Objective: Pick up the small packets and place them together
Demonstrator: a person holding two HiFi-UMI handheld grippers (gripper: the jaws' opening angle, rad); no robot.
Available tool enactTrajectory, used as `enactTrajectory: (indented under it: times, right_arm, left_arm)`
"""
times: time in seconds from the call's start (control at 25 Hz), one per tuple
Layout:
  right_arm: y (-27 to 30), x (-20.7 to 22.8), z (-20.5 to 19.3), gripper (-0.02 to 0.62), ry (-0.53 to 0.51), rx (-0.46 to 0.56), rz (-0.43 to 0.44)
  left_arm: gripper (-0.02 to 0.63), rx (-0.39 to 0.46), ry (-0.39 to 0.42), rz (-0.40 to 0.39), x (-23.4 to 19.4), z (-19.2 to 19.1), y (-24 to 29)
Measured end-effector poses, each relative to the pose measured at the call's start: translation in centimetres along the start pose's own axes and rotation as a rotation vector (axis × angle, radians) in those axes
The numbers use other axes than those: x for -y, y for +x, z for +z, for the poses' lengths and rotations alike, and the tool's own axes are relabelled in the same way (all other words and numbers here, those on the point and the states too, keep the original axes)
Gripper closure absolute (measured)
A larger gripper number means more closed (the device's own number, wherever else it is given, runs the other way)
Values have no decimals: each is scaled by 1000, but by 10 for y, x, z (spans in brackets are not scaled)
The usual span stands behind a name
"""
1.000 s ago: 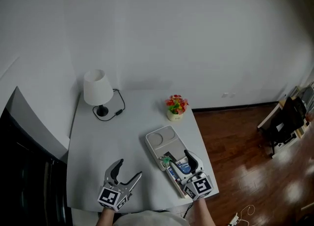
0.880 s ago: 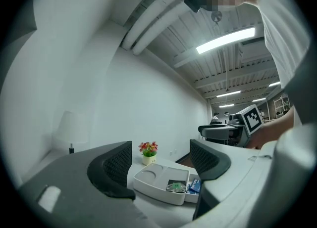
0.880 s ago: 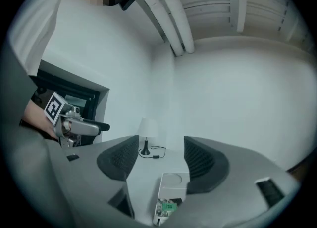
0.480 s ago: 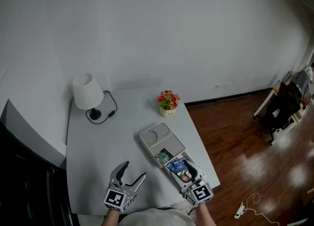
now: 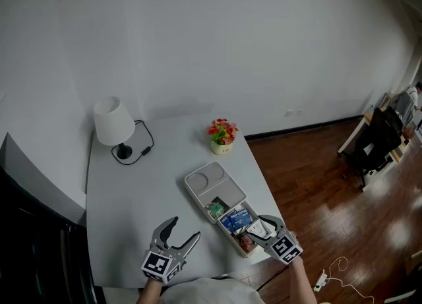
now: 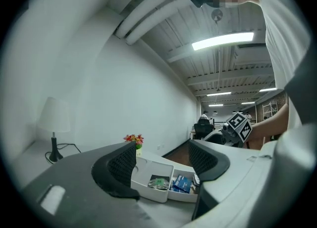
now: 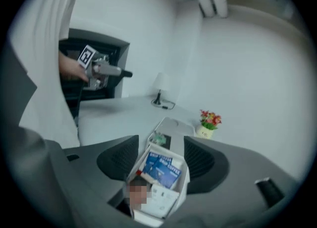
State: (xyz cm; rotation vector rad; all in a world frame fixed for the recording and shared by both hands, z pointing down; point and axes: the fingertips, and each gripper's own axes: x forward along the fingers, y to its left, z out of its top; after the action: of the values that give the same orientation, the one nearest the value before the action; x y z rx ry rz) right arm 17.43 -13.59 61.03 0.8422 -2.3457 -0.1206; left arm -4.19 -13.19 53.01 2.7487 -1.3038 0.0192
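Blue packets (image 5: 235, 217) lie overlapped in the near end compartment of the pale tray (image 5: 206, 181), which sits at the right edge of the grey table (image 5: 142, 184). A single green packet (image 5: 215, 208) occupies the middle compartment, apart from the rest. The far, round-recessed end is bare. The tray's long axis runs diagonally away from the person, roughly toward the lamp (image 5: 109, 122). The right gripper (image 5: 258, 225) is plainly the nearer: tilted downward over the near end, its jaws are spread and have just narrowed a little. The blue packets sit between and just below the pads, not pinched. In my judgement the green packet lies further ahead along that same axis. The left gripper (image 5: 184, 228) holds level, well to the tray's left, spread and empty. The right gripper view alone shows a white packet (image 7: 163, 198) nearest the jaws. The left gripper view, side-on, shows the wall parting green from blue — something the head view barely gives.
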Motion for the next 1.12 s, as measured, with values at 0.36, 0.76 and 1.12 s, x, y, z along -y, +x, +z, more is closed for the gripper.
enactTrajectory:
  times: [0.36,0.76,1.12]
  right_arm:
    - [31,-34,-101,318,-300,-384,409]
    - [66,-70,-152,279,-575,-584,648]
    - [86,-82,-183,307,-699,-656,704]
  left_arm:
    - [273,-41,-27,-11,11,-16,-1]
    - [273,-49,-24,54,5,-18,-18]
    - [275,-41,-30,123,-8,-18,-36]
